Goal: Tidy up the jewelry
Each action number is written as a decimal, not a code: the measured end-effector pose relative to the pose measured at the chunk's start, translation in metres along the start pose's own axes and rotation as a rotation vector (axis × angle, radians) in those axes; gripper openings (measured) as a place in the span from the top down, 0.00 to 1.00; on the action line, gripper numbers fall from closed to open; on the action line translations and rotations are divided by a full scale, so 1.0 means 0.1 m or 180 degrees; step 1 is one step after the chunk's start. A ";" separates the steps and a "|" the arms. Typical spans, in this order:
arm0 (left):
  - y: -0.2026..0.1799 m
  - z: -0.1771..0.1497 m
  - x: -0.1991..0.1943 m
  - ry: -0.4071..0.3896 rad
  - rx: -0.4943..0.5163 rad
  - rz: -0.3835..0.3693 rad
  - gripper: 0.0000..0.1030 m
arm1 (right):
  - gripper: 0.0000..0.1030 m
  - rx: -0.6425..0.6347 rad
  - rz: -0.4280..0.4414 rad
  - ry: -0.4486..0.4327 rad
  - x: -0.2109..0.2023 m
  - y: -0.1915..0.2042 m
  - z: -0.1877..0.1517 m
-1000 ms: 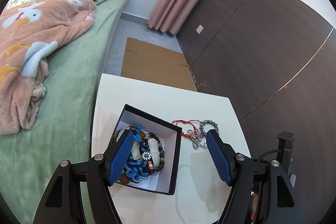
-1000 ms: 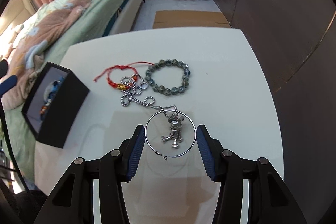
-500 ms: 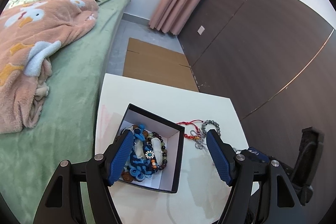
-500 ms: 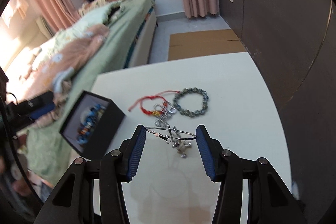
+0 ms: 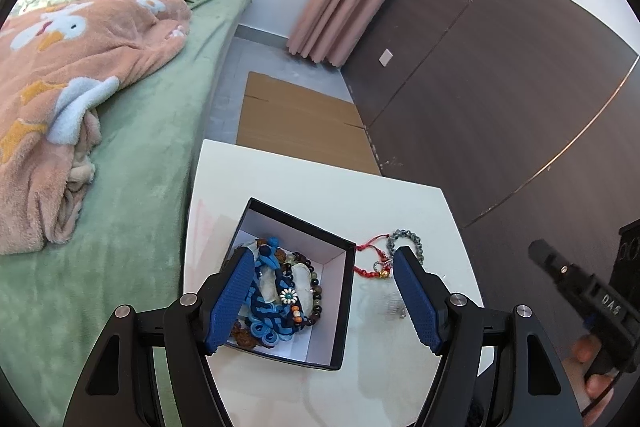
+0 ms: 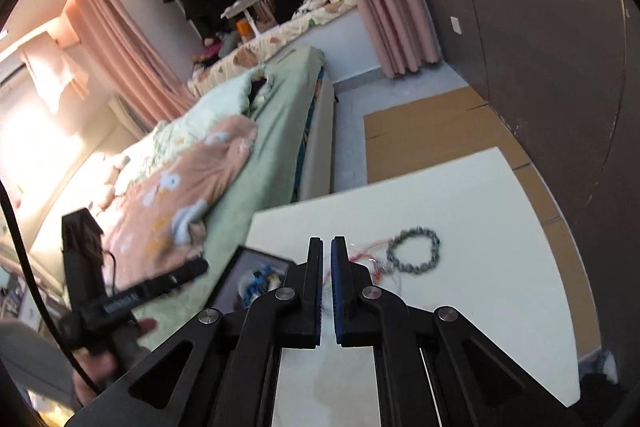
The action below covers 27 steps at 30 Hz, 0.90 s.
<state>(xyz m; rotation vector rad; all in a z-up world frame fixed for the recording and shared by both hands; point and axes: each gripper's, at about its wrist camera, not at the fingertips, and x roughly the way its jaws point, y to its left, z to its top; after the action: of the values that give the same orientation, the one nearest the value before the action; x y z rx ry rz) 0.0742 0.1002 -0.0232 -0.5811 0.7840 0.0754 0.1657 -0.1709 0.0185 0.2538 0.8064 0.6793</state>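
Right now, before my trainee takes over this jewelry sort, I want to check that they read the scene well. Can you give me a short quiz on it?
1. What colour is the braided piece in the box?
2. Where does the grey bracelet lie?
A. in the box
B. on the table, beside the red cord
C. on the bed
3. True or false: the left gripper is open.

Key: 1 blue; 2 B; 3 true.
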 end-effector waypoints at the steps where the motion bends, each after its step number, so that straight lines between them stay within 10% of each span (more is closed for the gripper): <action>1: 0.01 0.00 -0.01 -0.0006 -0.0008 0.0001 0.29 | 0.94 -0.0042 -0.0029 -0.0020 -0.01 0.04 0.03; 8: 0.07 0.01 -0.07 -0.0038 -0.0053 -0.0001 0.29 | 0.87 -0.0237 -0.0082 0.0225 0.18 0.22 -0.02; 9: 0.08 0.01 -0.08 -0.0043 -0.0054 -0.0004 0.29 | 0.79 -0.0243 -0.0091 0.0312 0.26 0.22 -0.07; 11: 0.09 0.00 -0.10 -0.0048 -0.0053 -0.0006 0.29 | 0.28 -0.0257 -0.0138 0.0465 0.38 0.18 -0.18; 12: 0.09 0.00 -0.09 -0.0047 -0.0054 -0.0006 0.30 | 0.26 -0.0280 -0.0222 0.0586 0.49 0.16 -0.26; 19: 0.14 0.01 -0.16 -0.0080 -0.0084 -0.0002 0.30 | 0.27 -0.0495 -0.0663 0.1221 0.97 0.07 -0.72; 27: 0.21 0.02 -0.19 -0.0111 -0.0131 0.0027 0.30 | 0.60 -0.0926 -0.0652 0.1438 1.15 0.29 -0.94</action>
<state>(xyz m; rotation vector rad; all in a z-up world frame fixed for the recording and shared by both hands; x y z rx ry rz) 0.0560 0.1217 -0.0187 -0.6139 0.7524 0.1092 0.1402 -0.0782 -0.0985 -0.2541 1.1313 0.6584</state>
